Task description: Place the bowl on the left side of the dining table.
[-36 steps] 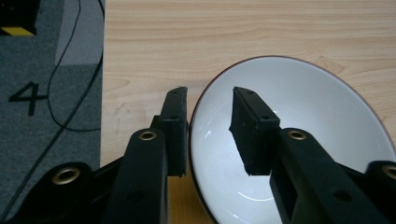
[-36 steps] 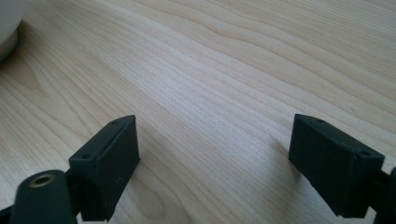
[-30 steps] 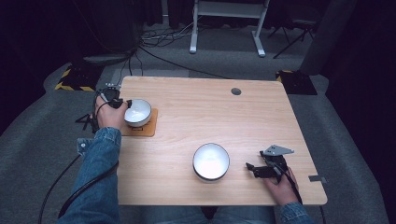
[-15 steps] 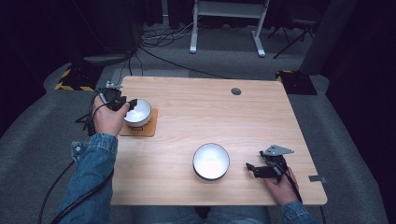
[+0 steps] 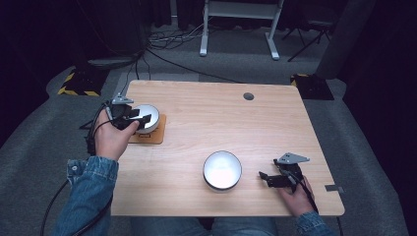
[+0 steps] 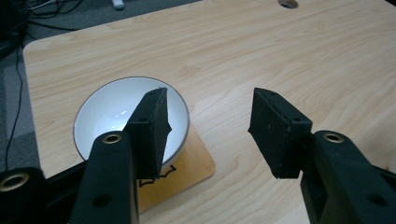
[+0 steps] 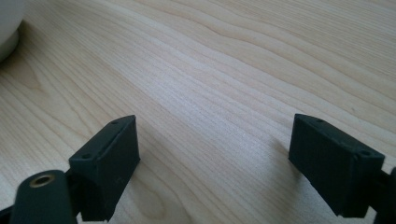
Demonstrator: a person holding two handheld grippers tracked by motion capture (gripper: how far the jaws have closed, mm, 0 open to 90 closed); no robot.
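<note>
A white bowl rests on a brown coaster at the table's left side. My left gripper hovers just above and beside the bowl's near rim. Its jaws have just been opening and are open, with nothing between them. A second white bowl stands near the front edge, and its side shows in the right gripper view. To the right of that bowl my right gripper lies low over the wood, open and empty.
The wooden table has a round cable hole at its back right. Beyond it are a grey floor, cables and a white desk frame. A cable trails from my left gripper off the table's left edge.
My left hand has drawn back from the bowl on the coaster toward the near side and lifted a little, its jaws spreading off the rim. The right hand has stayed put.
</note>
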